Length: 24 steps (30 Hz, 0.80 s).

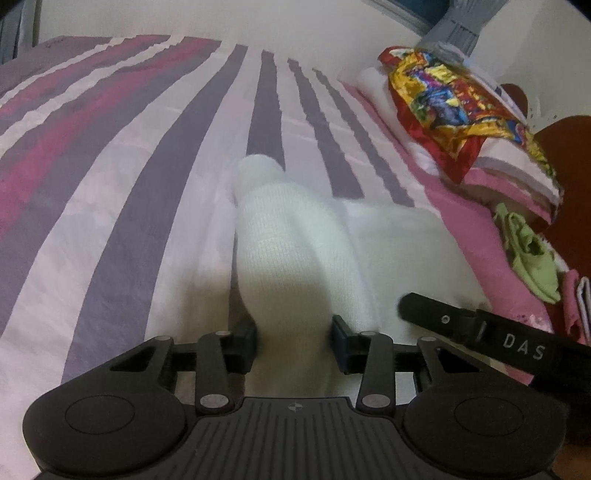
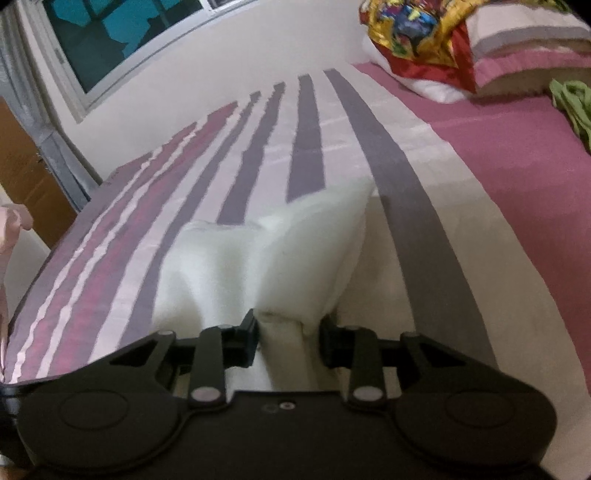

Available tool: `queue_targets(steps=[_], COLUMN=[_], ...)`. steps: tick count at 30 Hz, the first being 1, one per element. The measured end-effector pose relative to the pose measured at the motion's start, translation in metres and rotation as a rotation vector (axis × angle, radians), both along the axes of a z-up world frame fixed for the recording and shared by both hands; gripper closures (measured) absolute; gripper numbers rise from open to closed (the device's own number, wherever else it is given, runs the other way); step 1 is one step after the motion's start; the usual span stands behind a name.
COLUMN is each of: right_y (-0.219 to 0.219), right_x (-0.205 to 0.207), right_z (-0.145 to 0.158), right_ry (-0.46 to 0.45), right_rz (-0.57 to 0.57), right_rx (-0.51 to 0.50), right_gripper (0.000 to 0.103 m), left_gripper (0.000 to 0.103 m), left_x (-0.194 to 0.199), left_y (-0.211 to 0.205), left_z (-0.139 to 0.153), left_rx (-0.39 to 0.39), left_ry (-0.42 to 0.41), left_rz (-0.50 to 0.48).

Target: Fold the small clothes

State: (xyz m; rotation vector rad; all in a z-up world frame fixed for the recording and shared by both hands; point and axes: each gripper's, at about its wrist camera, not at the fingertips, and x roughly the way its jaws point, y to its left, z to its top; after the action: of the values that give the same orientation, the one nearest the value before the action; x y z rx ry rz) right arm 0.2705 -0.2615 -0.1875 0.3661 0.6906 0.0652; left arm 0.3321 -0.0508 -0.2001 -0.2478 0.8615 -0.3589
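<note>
A small white knit garment (image 1: 291,251) lies on the striped bedspread (image 1: 129,155). My left gripper (image 1: 294,341) is shut on its near part, which bulges up between the fingers. In the right wrist view the same white garment (image 2: 266,258) lies folded in thick layers on the bedspread (image 2: 258,140), and my right gripper (image 2: 289,341) is shut on its near edge. The right gripper's black finger (image 1: 443,317) shows at the lower right of the left wrist view, beside the cloth.
A pillow under a bright red and yellow cloth (image 1: 454,107) sits at the bed's far right on a pink sheet (image 2: 517,155). A green garment (image 1: 532,254) lies near it. A wall and window (image 2: 122,29) stand behind the bed.
</note>
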Motion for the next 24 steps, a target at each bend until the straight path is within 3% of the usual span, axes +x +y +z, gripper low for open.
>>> queue_targets(steps=[9, 24], right_y=[0.019, 0.088], right_x=[-0.007, -0.023], right_z=[0.030, 0.068], right_ry=[-0.042, -0.106], right_rz=[0.032, 0.142], right_rx=[0.021, 0.041], right_gripper=[0.072, 0.072], left_gripper=[0.064, 0.064], left_x=[-0.014, -0.045], left_y=[0.019, 0.102], left_z=[0.034, 0.069], left_rx=[-0.024, -0.005], left_ry=[-0.040, -0.112], left_rz=[-0.002, 0.062])
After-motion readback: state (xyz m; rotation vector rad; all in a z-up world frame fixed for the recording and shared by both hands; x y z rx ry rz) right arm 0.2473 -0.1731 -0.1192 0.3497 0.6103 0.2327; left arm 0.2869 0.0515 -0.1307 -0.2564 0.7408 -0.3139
